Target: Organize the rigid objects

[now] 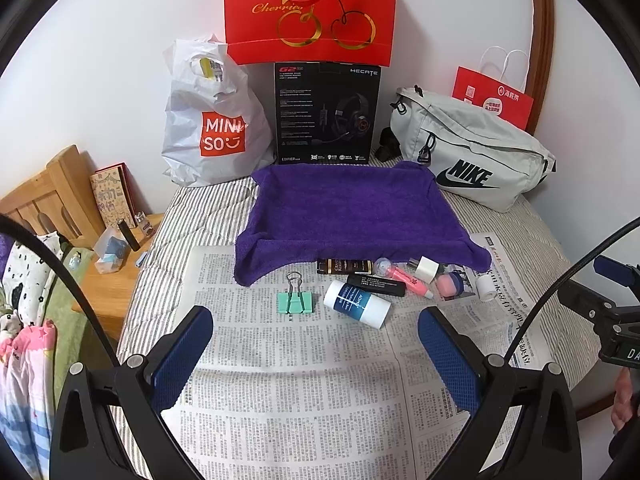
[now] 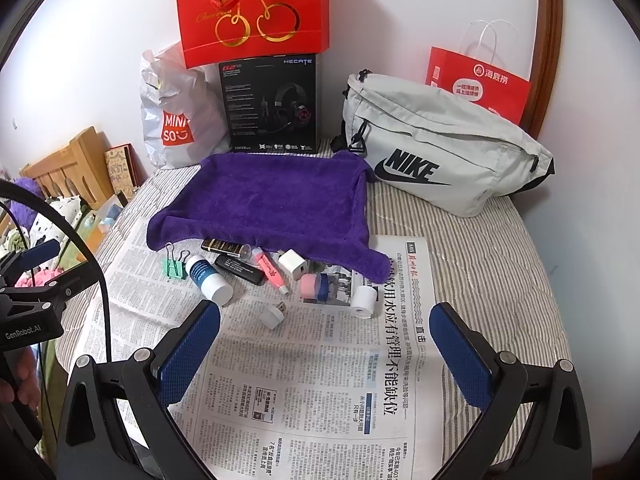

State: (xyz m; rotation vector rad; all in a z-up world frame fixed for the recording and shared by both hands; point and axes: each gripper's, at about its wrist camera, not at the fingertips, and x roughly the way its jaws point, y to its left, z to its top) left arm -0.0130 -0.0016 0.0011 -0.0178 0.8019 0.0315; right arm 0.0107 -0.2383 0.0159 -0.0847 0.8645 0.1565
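Left wrist: left gripper (image 1: pixel 316 354) wide open, empty, over newspaper (image 1: pixel 304 380) w/ mint-green metal binder clip (image 1: pixel 295 299) ahead, black "HECATE G2" headset box (image 1: pixel 327 114) behind; right wrist: right gripper (image 2: pixel 325 350) wide open, empty, grey "NIKE" fabric bag (image 2: pixel 436 148) far right, white "MINISO" plastic bag (image 2: pixel 176 116) left.

The left gripper (image 1: pixel 316 356) hung with its blue-padded jaws spread wide over the printed newspaper (image 1: pixel 304 392). At mid-frame, a mint-green metal binder clip (image 1: pixel 295 300) lay beside a white-and-blue plastic tube (image 1: pixel 357 304), just below the purple terry towel (image 1: pixel 352 216).
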